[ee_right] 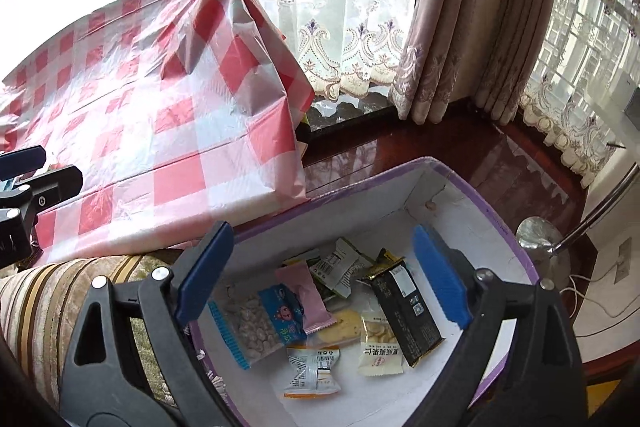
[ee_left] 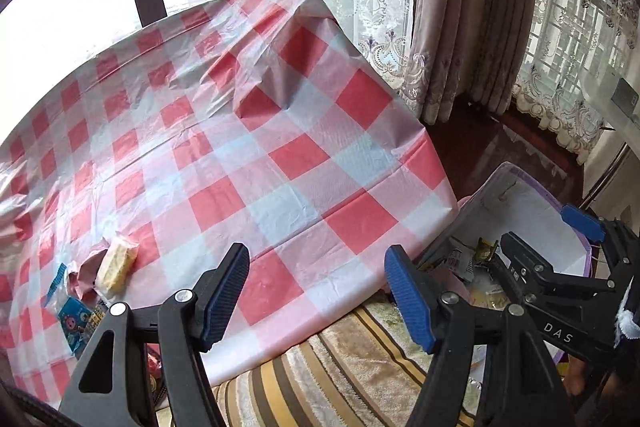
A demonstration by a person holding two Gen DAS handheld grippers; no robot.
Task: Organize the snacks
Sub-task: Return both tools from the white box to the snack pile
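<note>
Left wrist view: the left gripper [ee_left: 316,297] hangs over the near edge of the surface [ee_left: 256,155], which wears a red-and-white checked cloth, and its blue-padded fingers [ee_left: 224,295] stand wide apart with nothing between them. On the cloth at lower left lie a pale yellow wrapped snack [ee_left: 116,263] and, just beside it, a blue snack packet [ee_left: 74,323]. To the right, below the surface edge, stands a white box with a purple rim [ee_left: 528,203]. In the right wrist view the right gripper [ee_right: 320,279] hovers above that box [ee_right: 460,183], fingers spread wide and empty. Inside lie several snacks: a blue packet of nuts [ee_right: 260,319], a pink packet [ee_right: 308,291], a black bar [ee_right: 404,311], a cream packet [ee_right: 378,347] and an orange-and-white packet [ee_right: 312,371]. A striped cushion [ee_right: 60,291] sits left of the box.
</note>
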